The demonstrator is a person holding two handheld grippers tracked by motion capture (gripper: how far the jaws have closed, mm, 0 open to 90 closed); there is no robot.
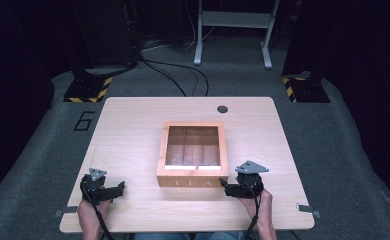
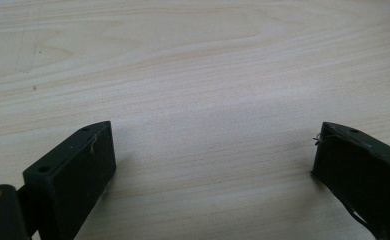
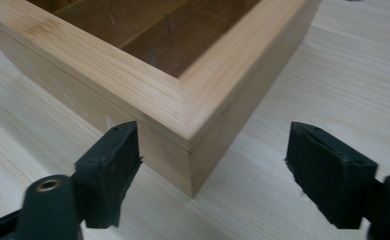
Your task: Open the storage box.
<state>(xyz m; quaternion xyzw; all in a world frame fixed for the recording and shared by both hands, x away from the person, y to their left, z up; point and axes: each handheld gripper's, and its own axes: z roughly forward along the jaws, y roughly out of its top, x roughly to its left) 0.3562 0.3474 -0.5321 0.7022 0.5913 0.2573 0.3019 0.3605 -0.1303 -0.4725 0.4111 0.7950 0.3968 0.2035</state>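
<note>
High view: a square wooden tea box [image 1: 193, 155] with a glazed lid and the letters TEA on its near face stands at the middle of a pale wood-grain table [image 1: 133, 130]; a round dark grommet [image 1: 222, 109] lies beyond it. The left gripper [image 1: 117, 188] rests well apart from the box, off its near left corner; the right gripper [image 1: 227, 186] sits just beside the box's near right corner.

Left gripper view: the two black, blocky jaws stand wide apart over bare tabletop, nothing between them.

Right gripper view: this close view adds what the high view cannot resolve, namely the box's mitred lid frame, the thin seam between lid and body, fine bamboo-like grain, and dark dividers under the pane. The box's corner [image 3: 190, 150] points toward the gap between the jaws, nearer the left-hand jaw, which lies just beside the box's front wall; whether it touches cannot be told. The right-hand jaw stands clear over the table. The jaws are parted and grip nothing.
</note>
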